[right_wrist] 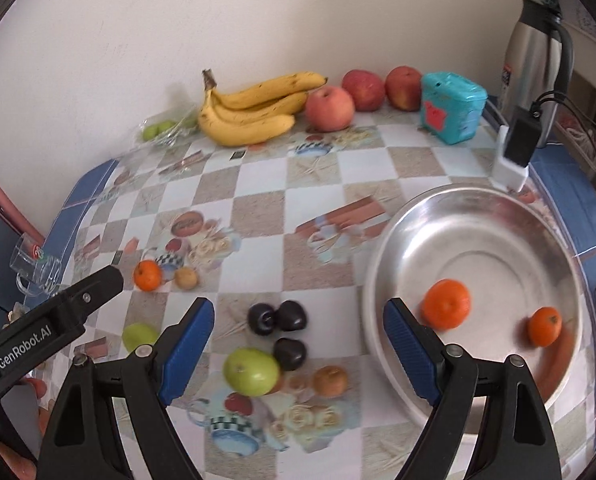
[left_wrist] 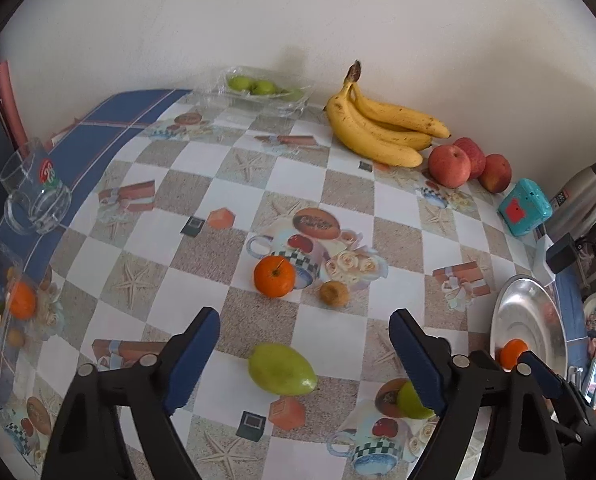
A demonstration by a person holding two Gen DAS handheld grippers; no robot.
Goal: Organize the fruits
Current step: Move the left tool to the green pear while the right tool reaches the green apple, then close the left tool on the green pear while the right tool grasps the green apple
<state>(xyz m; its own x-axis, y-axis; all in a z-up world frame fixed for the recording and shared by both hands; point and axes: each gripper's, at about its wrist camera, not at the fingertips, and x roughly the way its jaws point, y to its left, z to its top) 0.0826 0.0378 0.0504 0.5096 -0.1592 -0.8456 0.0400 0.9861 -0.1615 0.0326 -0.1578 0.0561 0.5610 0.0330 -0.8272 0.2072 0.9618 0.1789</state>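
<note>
The metal bowl (right_wrist: pixel 474 240) sits at the near right of the bench (right_wrist: pixel 258 184) and holds two oranges: a larger one (right_wrist: pixel 446 303) toward its left side and a smaller one (right_wrist: pixel 544 326) to the right of it, apart from each other. An orange smear along the bowl's near right wall is too blurred to name.

A clear plastic tray (left_wrist: pixel 266 96) stands at the far side against the wall, left of the banana bunch (left_wrist: pixel 382 128), and has green fruits (left_wrist: pixel 252 85) in it. Three red apples (left_wrist: pixel 468 164) lie loose on the bench right of the bananas, with a teal box (left_wrist: pixel 524 208) beside them. At the far left edge a glass mug (left_wrist: pixel 34 196) lies tipped on its side. A second clear container (left_wrist: pixel 2 300) at the near left edge shows an orange (left_wrist: pixel 21 300) through its wall.

Loose on the cloth are an orange (left_wrist: pixel 274 276), a small brown fruit (left_wrist: pixel 333 293) just right of it, a green pear-shaped fruit (left_wrist: pixel 282 369), a round green fruit (right_wrist: pixel 251 372), three dark plums (right_wrist: pixel 278 320) and another brown fruit (right_wrist: pixel 330 380).

The left hand-held gripper (left_wrist: pixel 304 356) hangs wide open over the pear-shaped fruit, which lies between its jaws untouched. The right hand-held gripper (right_wrist: pixel 298 344) is also wide open and empty, above the plums and round green fruit, its right jaw over the bowl's rim.
</note>
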